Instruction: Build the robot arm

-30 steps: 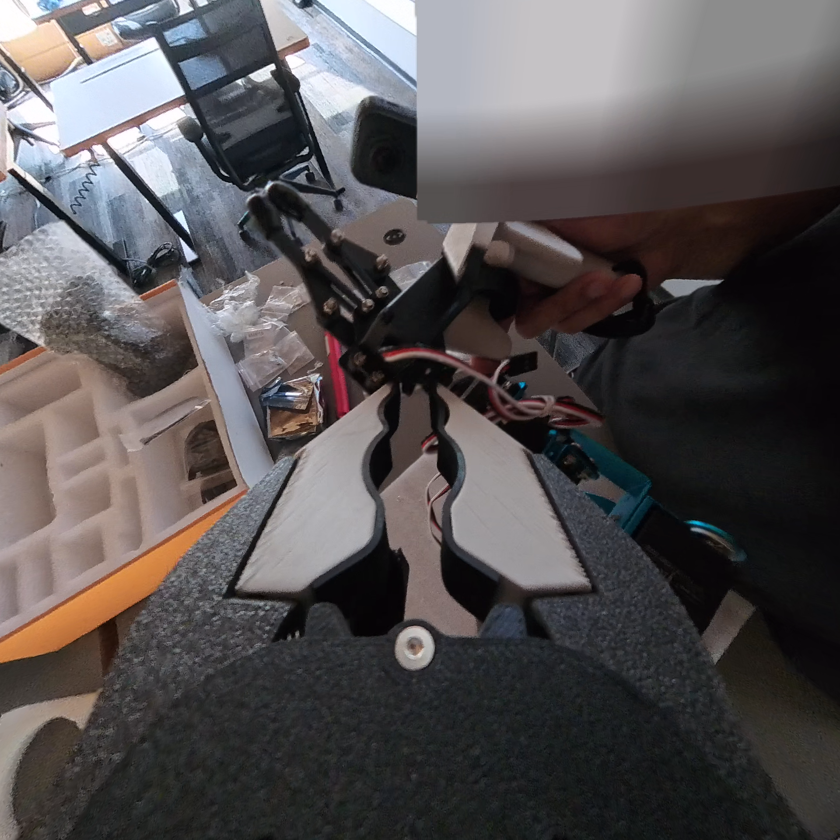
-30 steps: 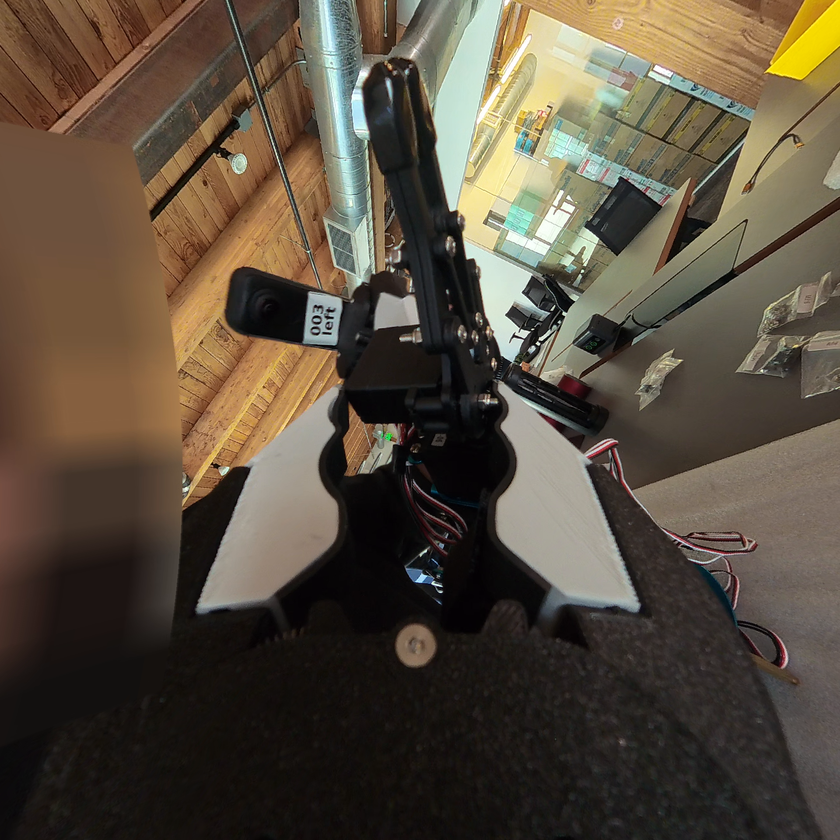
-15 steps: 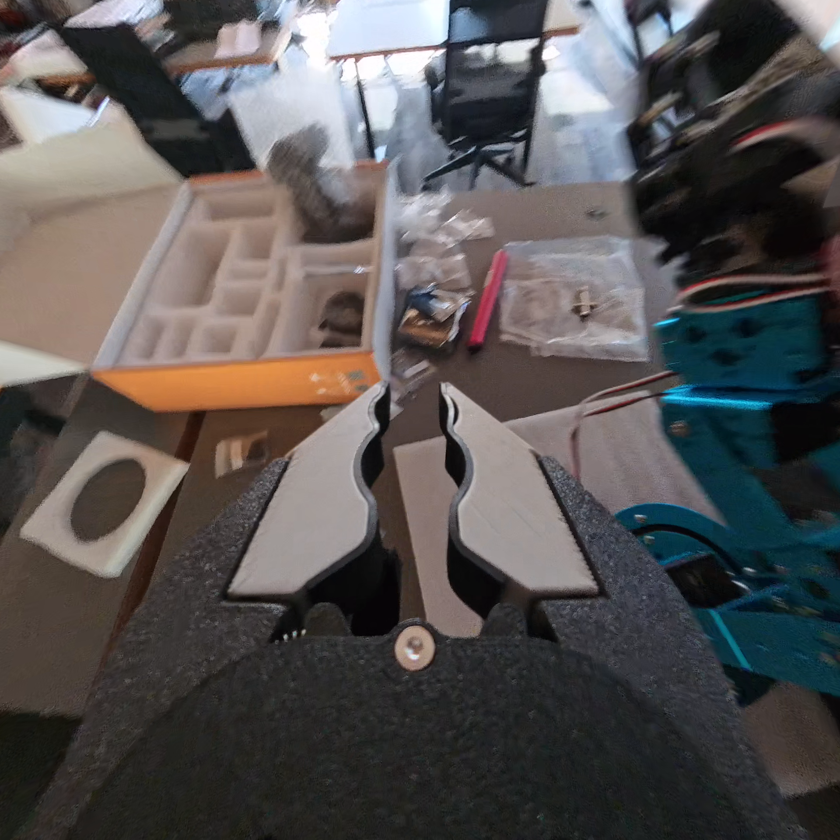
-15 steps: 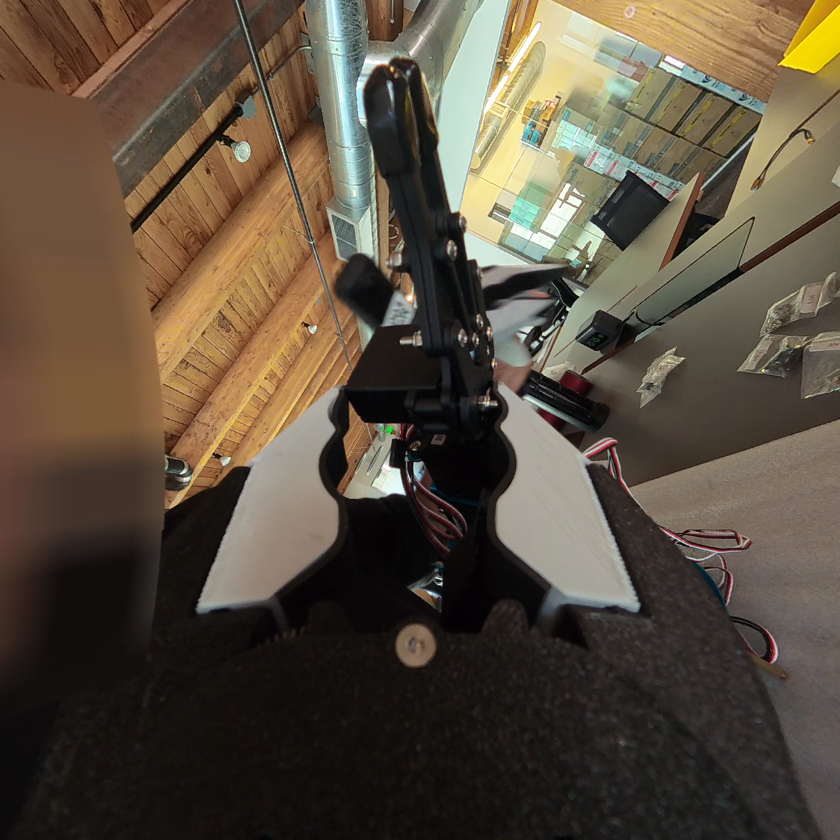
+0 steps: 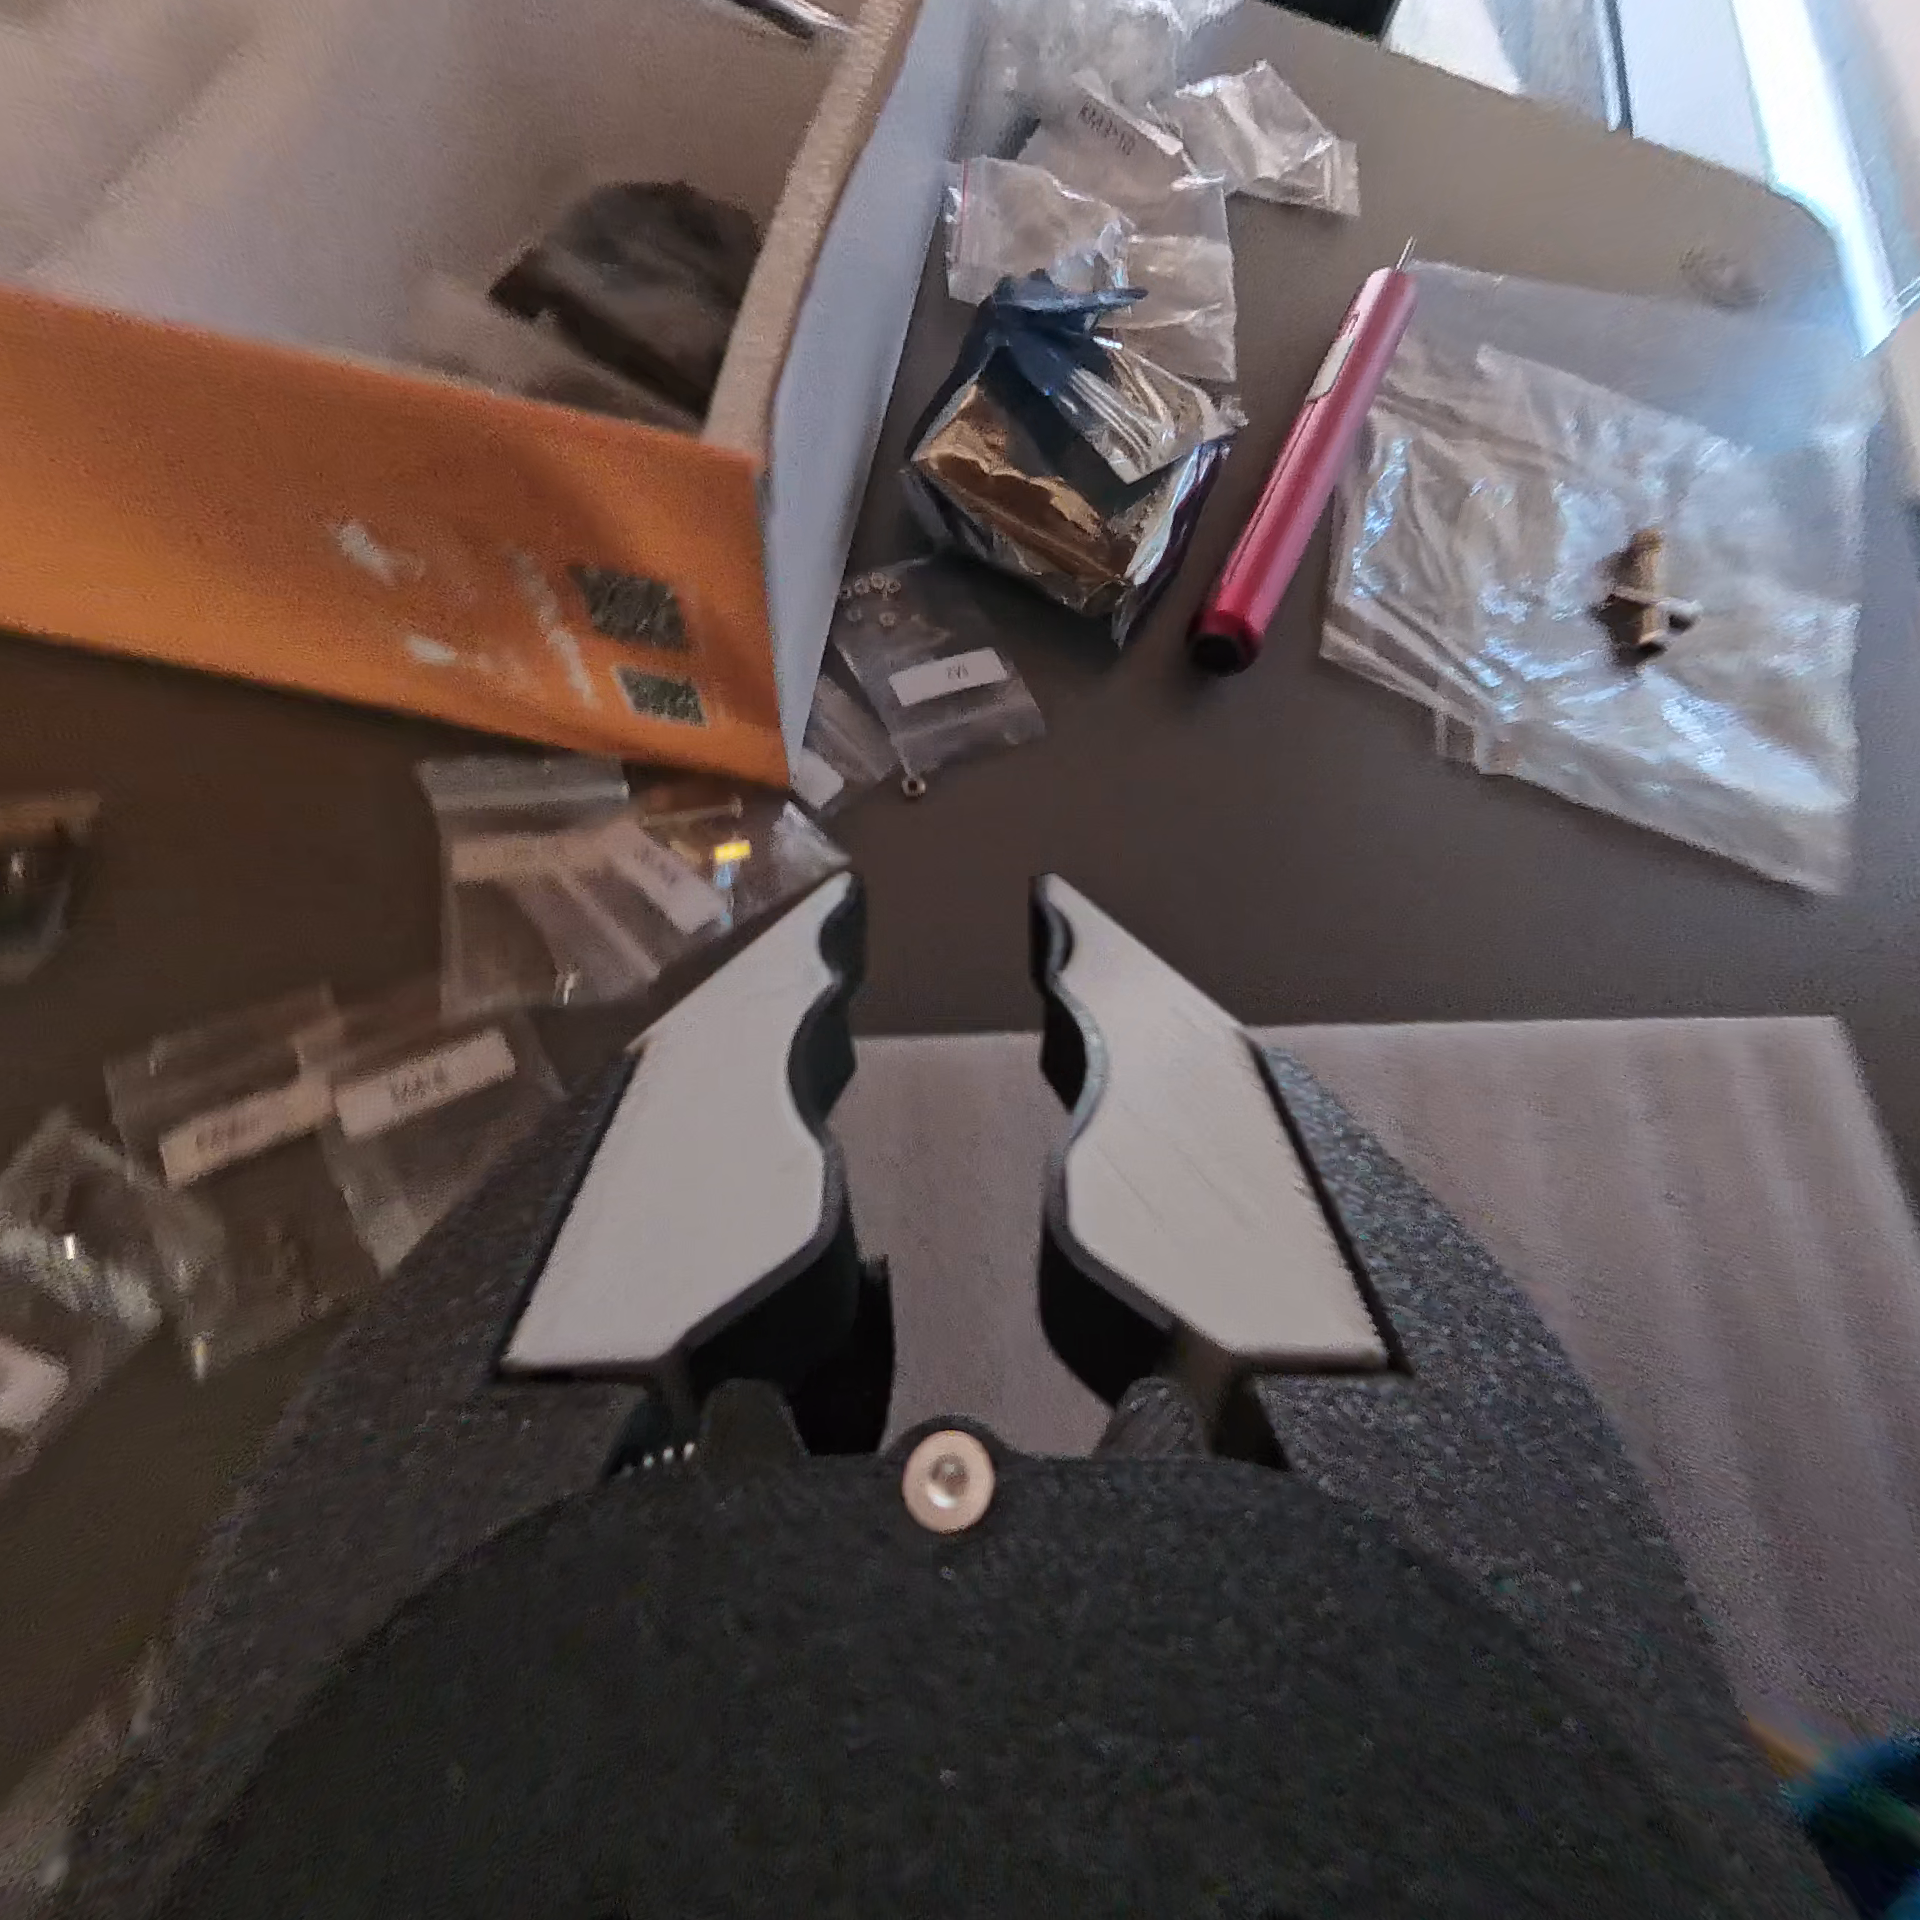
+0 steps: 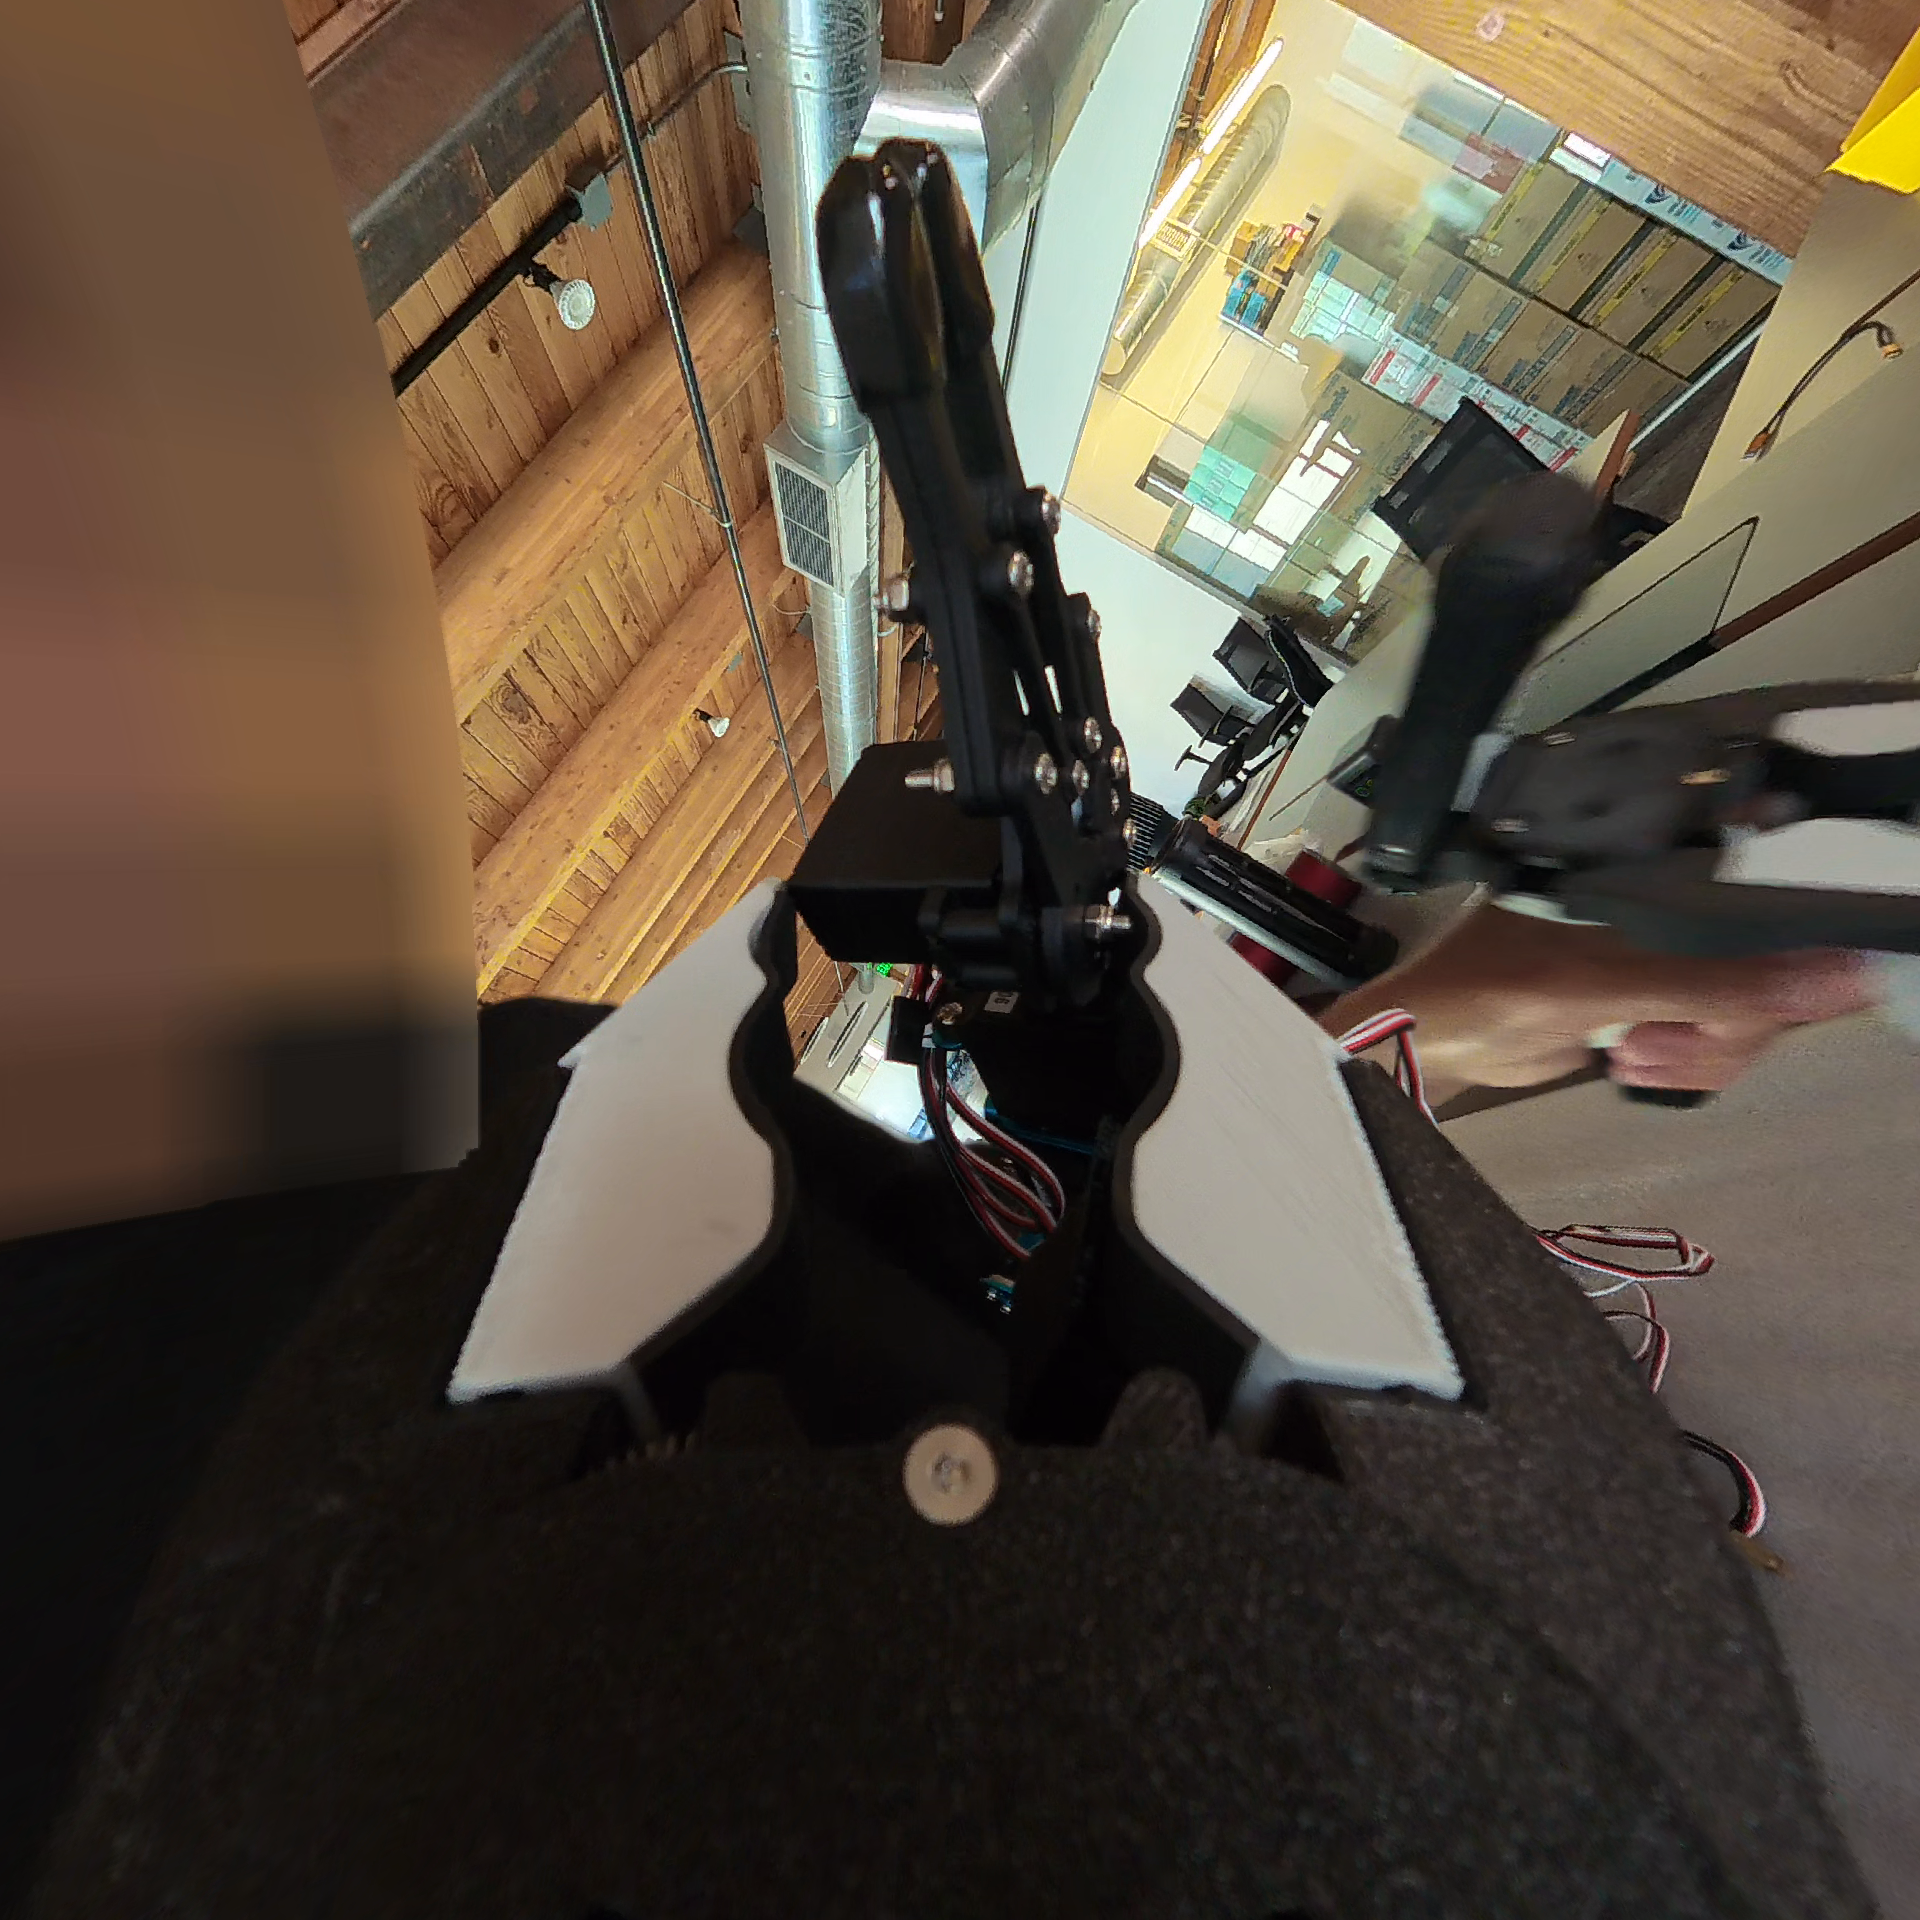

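My left gripper point(image 5: 943, 894) is open and empty, low over the dark table point(image 5: 1247, 831) at the far edge of a grey mat point(image 5: 1507, 1195). Nearest ahead lie small clear parts bags point(image 5: 925, 675) and a loose nut point(image 5: 912, 792). My right gripper point(image 6: 956, 904) is shut on the base of a small black robot claw assembly point(image 6: 935, 468), which points up toward the ceiling. Red, white and black wires point(image 6: 997, 1174) hang from it between the fingers. The left gripper also shows blurred at the right of the right wrist view point(image 6: 1662, 810), held by a hand point(image 6: 1558, 1018).
An orange box point(image 5: 312, 499) with white foam stands at the left. A silver foil bag point(image 5: 1070, 457), a red screwdriver point(image 5: 1299, 468) and a large clear bag holding a brass part point(image 5: 1636, 587) lie ahead. More labelled bags point(image 5: 416, 1081) lie at the left. Loose wires point(image 6: 1621, 1257) trail on the mat. The loose nut point(image 5: 912, 792) sits 5 cm or so from the ends of my left fingers.
My left gripper has swung away from the black claw assembly and down toward the table, closing in on the parts bags. My right gripper keeps its hold with hardly any movement.
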### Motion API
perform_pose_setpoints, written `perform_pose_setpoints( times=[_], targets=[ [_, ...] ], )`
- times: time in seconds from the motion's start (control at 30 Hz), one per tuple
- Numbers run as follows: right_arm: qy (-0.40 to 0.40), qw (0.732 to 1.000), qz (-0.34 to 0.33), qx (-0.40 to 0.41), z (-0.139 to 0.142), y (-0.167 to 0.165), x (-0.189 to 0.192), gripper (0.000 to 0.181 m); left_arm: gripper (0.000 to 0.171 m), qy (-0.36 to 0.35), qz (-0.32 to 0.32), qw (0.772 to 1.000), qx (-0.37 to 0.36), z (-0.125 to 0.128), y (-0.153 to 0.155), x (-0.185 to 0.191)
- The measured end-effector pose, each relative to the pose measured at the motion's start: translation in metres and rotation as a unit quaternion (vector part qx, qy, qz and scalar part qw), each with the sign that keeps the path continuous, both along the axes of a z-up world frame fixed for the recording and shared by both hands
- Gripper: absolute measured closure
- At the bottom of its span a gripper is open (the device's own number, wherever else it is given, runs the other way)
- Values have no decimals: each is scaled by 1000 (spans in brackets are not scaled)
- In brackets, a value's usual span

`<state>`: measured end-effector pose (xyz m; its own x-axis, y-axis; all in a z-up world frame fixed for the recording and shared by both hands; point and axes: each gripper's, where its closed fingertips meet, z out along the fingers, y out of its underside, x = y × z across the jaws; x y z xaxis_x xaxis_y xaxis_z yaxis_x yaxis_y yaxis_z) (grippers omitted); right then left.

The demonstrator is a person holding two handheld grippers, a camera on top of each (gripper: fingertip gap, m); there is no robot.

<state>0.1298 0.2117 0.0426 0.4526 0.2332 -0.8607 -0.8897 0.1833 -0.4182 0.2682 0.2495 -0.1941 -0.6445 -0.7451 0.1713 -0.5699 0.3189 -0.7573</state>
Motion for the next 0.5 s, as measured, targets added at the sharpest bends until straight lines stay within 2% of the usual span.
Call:
perform_pose_setpoints(
  times=[0.07, 0.23, 0.5],
  targets=[
    [-3, 1000, 0, -1, 0, 0, -1, 120, 146, -21, -21, 999, 30, -9, -12, 12],
    [2, 1000, -6, -1, 0, -3, 0, 120, 151, -15, -76, 992, 102, -36, -30, 30],
    [7, 1000, -1, -3, -1, -3, 1, 120, 153, -2, -112, 985, 129, -37, -31, 34]
  ],
)
